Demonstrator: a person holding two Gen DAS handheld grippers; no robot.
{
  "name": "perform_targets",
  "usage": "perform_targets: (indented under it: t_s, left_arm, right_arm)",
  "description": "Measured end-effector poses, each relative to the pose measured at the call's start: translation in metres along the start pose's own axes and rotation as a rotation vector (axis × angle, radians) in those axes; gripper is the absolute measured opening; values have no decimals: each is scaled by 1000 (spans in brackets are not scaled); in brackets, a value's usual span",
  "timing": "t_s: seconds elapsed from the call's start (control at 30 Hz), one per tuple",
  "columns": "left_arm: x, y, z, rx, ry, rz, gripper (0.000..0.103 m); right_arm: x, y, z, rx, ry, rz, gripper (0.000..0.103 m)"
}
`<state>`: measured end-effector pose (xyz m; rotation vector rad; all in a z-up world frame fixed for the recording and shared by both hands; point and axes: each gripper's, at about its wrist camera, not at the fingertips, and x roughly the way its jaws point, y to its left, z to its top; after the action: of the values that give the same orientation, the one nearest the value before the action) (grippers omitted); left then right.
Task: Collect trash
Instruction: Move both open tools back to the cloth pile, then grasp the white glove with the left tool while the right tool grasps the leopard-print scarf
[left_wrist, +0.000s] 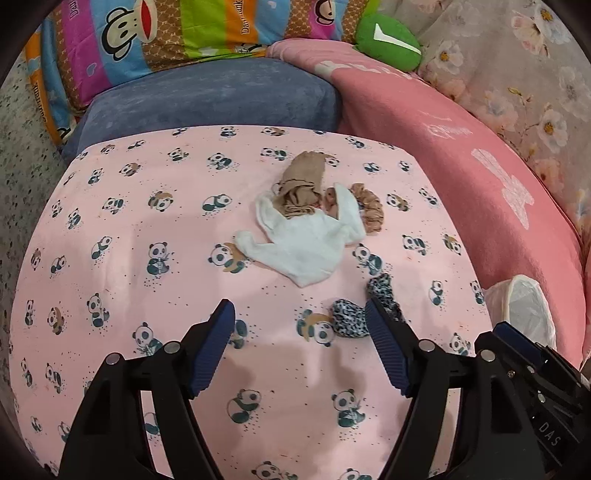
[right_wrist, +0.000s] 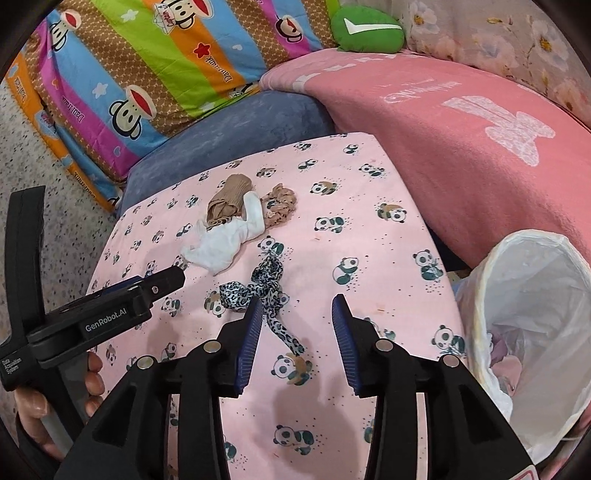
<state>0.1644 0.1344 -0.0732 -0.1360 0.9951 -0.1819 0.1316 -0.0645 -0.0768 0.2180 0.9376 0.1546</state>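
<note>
A leopard-print cloth strip (right_wrist: 264, 295) lies on the pink panda sheet (right_wrist: 369, 229); it also shows in the left wrist view (left_wrist: 351, 317). Beyond it lies a heap: a white cloth (left_wrist: 306, 247), a tan cloth (left_wrist: 301, 184) and a brown scrunchie (left_wrist: 371, 210). The heap also shows in the right wrist view (right_wrist: 229, 236). My left gripper (left_wrist: 301, 306) is open and empty, its right finger over the leopard strip. My right gripper (right_wrist: 297, 302) is open and empty just above the strip's near end. A bin with a white bag (right_wrist: 535, 332) stands at the right.
A pink blanket (right_wrist: 461, 147) rises at the right, a blue cushion (left_wrist: 214, 99) and a striped monkey-print quilt (right_wrist: 147, 74) at the back. A green plush (right_wrist: 365, 27) sits at the far back. The bin (left_wrist: 524, 306) holds some pinkish items. Speckled floor (right_wrist: 74, 221) lies left.
</note>
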Motion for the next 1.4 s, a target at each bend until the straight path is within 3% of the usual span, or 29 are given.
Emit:
perform_targets:
  t_s: [0.1,0.3,0.7,0.9,0.97,1.03,1.07,1.1,1.2,1.4]
  left_arm:
    - [6,12,6,-16,-4,22,76]
    - [27,23,19,-25,18,29,77]
    - [70,15,36,-8,63,-1,76]
    - [82,13,35,1,84,-17,56]
    - [81,13,36,2,89,-43,42]
    - [81,14,36,-10,100,-71,20]
    - [80,14,36,-17,111,-95,16]
    - [78,15,35,-24,117,-105,12]
    - [67,9,33,-12,111,-103,10]
    - [32,-4,23,1,71,-115,10]
  right_arm:
    - [12,7,2,-7,14,2,42]
    - [42,19,8,-5,45,1,43]
    - [85,23,14,-3,106,0,43]
    - [100,23,10,-5,139,3,43]
    - [100,23,9,-10,129,-2,41]
    - [101,24,7,-21,129,-9,35]
    - [102,25,7,-23,132,-7,26]
    - [102,24,6,-22,139,-1,25]
    - [99,23,4,-18,150,9,18]
    - [70,17,-3,-5,102,47,17]
